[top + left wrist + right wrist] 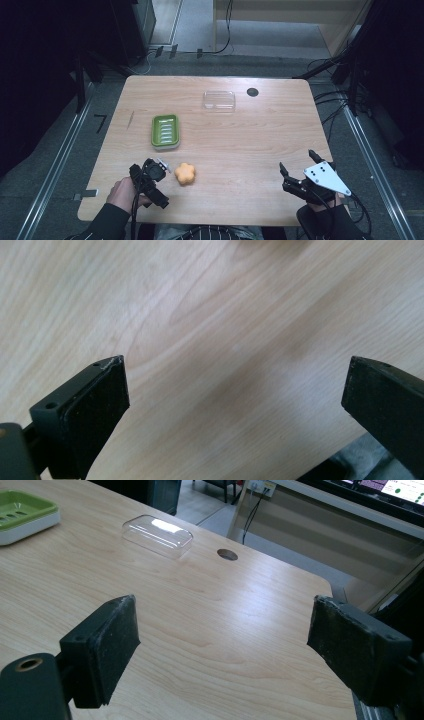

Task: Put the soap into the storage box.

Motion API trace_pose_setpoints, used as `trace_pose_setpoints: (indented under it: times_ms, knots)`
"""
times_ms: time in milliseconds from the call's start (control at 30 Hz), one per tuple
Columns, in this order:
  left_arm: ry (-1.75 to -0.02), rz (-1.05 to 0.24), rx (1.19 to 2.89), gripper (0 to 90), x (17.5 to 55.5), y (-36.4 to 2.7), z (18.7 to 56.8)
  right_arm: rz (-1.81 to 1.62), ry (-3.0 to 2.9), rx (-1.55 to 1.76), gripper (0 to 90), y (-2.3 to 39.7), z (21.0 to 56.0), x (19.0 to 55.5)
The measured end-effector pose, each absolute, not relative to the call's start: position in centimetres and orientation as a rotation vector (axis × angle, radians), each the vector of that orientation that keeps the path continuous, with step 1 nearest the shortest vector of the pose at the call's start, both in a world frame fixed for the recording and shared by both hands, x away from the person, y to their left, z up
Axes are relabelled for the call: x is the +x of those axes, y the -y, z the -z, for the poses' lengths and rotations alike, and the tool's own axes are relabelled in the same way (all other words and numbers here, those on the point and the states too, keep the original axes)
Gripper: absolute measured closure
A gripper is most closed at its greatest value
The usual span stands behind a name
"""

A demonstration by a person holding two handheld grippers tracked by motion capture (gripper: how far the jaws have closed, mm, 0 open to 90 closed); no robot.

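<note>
pale matt wood table (pixel 240 145); glossy clear plastic lid (pixel 219 100); green plastic dish (pixel 165 131).

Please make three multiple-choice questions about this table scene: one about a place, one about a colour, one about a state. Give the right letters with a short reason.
1. Where is the orange soap?
A. inside the green soap dish
B. on the bare table beside the left gripper
C. under the clear lid

2. What colour is the soap dish?
A. green
B. red
C. blue

3. How do the jaws of the right gripper stand?
A. shut on the soap
B. shut on the lid
C. wide open, holding nothing

Answers:
1 B, the soap lies on the wood just right of the left gripper.
2 A, the dish is green with a pale base.
3 C, bare table shows between the jaws; the clear lid lies far off.
</note>
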State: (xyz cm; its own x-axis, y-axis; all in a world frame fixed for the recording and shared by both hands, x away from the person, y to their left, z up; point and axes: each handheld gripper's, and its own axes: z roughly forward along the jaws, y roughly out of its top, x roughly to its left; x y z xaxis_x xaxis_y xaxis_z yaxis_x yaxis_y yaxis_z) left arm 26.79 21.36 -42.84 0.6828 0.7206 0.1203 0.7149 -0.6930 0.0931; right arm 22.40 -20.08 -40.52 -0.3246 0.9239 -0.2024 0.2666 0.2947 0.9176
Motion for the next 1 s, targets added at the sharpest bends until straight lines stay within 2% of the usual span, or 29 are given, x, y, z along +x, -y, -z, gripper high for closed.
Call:
trace_pose_setpoints:
  times_ms: [1000]
  knots:
    - [-1.125, -0.169, 2.841, 0.0, 30.4, -17.7, 43.8, -1.050, -1.782, 1.072, 13.3, 20.0, 40.6, 22.5]
